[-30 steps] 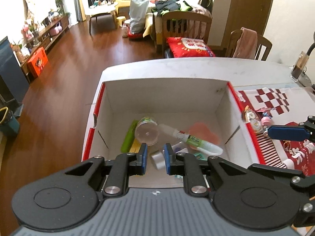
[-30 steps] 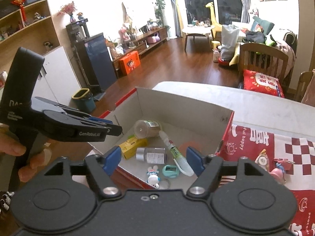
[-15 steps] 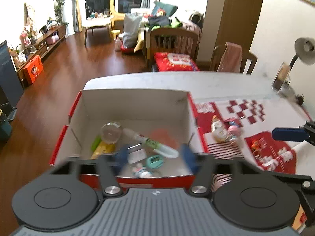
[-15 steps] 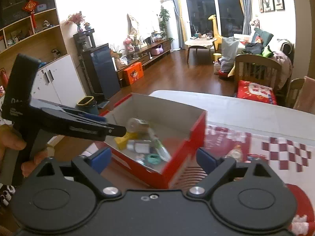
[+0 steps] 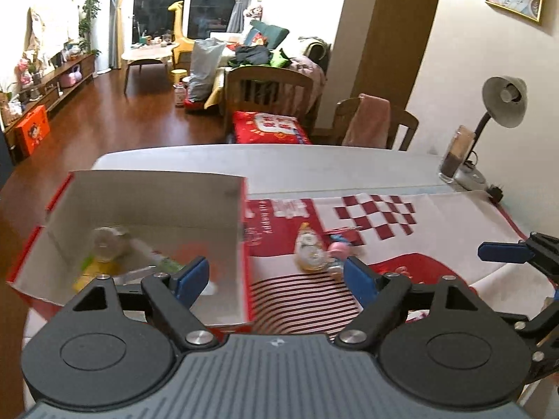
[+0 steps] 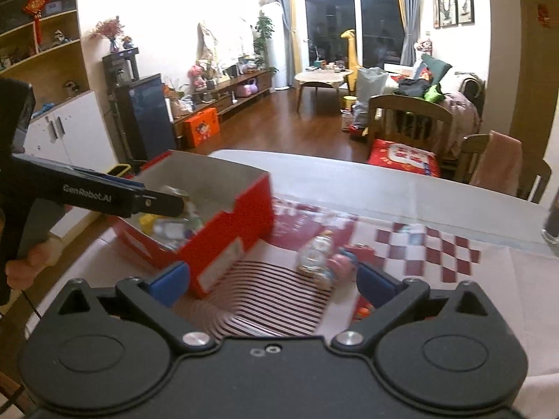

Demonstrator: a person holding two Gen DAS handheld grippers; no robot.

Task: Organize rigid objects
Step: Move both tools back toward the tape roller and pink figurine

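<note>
The red cardboard box (image 5: 157, 195) with white inner walls stands at the left end of the table and holds a clear jar (image 5: 104, 241), a white tube (image 5: 164, 262) and other small items. On the red-and-white cloth to its right lie a small clear bottle (image 5: 307, 249) and a pink toy (image 5: 339, 249). My left gripper (image 5: 276, 279) hovers near the box's right wall, jaws opening, nothing between them. My right gripper (image 6: 272, 282) is over the striped cloth short of the bottle (image 6: 314, 255) and pink toy (image 6: 344, 262), jaws opening wide and empty. The box (image 6: 227, 244) is to its left.
A grey desk lamp (image 5: 503, 104) and a glass (image 5: 456, 155) with dark contents stand at the table's far right. Wooden chairs (image 5: 370, 125) line the far edge. A blue finger (image 5: 503, 252) of my right gripper shows at the right. A hand (image 6: 31, 262) holds the left gripper.
Both views have swung right, from over the box toward the cloth. The left jaws went from shut to wide apart. The right jaws spread wider.
</note>
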